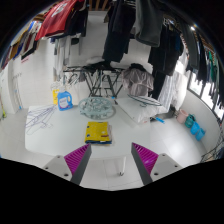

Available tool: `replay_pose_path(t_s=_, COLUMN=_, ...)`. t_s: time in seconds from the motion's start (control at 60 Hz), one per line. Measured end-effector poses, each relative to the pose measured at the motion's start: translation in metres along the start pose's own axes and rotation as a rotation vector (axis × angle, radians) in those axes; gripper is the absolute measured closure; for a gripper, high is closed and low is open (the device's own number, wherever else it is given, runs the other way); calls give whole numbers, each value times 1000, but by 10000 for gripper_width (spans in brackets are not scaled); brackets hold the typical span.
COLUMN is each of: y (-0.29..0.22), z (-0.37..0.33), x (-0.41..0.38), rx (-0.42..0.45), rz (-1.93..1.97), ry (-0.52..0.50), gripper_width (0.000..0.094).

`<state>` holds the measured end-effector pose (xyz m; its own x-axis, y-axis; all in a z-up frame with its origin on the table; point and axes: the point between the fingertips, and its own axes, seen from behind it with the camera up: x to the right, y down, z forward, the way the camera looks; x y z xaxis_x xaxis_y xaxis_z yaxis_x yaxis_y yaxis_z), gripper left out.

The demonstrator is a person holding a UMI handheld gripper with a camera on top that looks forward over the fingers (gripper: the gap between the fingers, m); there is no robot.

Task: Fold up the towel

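Right now your gripper (112,162) is open and empty, fingers spread over the pale floor (40,140). Yellow towel (98,132) lies just ahead, apparently already a compact square. Judging by that, folding looks mostly done, maybe one tidy-up left.

A yellow item (97,132) lies on the white floor (40,145) at 12 o'clock — dark clothes (125,25) hang beyond
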<state>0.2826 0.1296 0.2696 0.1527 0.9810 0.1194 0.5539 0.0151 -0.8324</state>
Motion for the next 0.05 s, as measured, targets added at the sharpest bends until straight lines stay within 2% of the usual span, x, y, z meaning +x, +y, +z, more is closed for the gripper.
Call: replay_pose_path(t_s=0.05, y=-1, z=2, x=-3, rx=1, rz=14, ry=-13, gripper_width=92)
